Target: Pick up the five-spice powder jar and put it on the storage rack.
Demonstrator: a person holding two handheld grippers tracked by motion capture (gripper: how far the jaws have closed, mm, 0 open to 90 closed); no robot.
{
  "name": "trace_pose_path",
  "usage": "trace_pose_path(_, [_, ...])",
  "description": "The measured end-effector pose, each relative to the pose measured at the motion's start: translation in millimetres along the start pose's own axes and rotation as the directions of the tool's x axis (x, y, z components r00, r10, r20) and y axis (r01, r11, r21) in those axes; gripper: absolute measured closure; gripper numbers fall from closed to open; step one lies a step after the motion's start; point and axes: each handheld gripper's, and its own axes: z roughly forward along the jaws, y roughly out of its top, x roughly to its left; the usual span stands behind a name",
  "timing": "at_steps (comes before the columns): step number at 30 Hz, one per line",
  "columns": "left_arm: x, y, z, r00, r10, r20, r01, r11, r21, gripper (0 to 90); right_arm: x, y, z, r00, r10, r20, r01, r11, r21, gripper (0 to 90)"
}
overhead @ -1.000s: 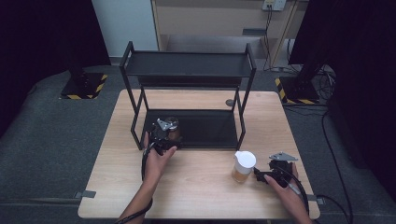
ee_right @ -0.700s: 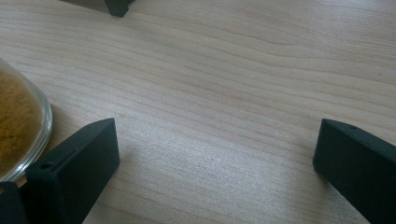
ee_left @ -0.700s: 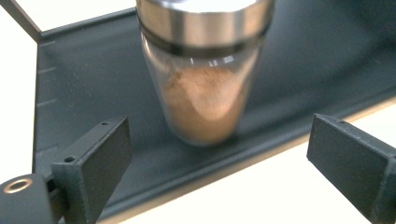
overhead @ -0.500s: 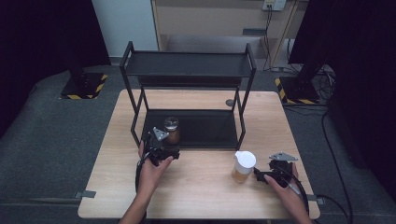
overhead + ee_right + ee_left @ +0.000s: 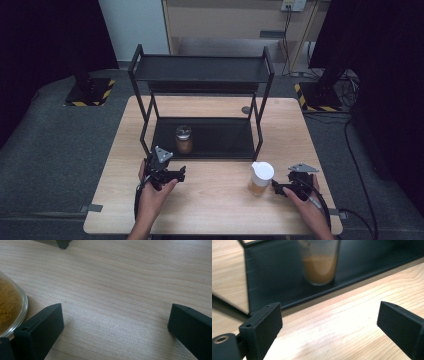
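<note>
Black two-tier rack [image 5: 200, 75] on pale wood table [image 5: 215, 205], brown-filled jar [image 5: 183, 139] on lower shelf, top cropped and blurred in left gripper view. White-lidded jar [image 5: 261, 178] beside right gripper [image 5: 278, 188]. Left gripper [image 5: 181, 173] spread, empty, short of shelf; right likewise spread, empty.

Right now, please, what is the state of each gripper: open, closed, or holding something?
Left gripper: open, holding nothing; the jar stands on the rack's lower shelf.
Right gripper: open, holding nothing, beside the white-lidded jar.
</note>
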Motion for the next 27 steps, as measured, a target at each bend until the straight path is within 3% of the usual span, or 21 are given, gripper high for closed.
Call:
trace_pose_path(14, [28.1,-18.6,-14.8,0.9952,-0.072,-0.066,0.074,0.9971,0.019,4.4,0.5,-0.6,-0.6,1.0000,0.004,0.001,-0.004,1.000,0.000,1.4])
trace_pose_path(16, [33.4,-22.6,-13.5,0.9927,-0.094,-0.075,0.096,0.9951,0.022,4.3,0.6,-0.7,-0.7,1.0000,0.005,0.001,-0.005,1.000,0.000,1.4])
trace_pose_path(27, [52.4,-29.6,3.4,0.9878,-0.124,-0.095,0.133,0.9861,0.100,4.0,0.7,-0.9,-0.9,1.0000,0.005,0.001,-0.005,1.000,0.000,1.4])
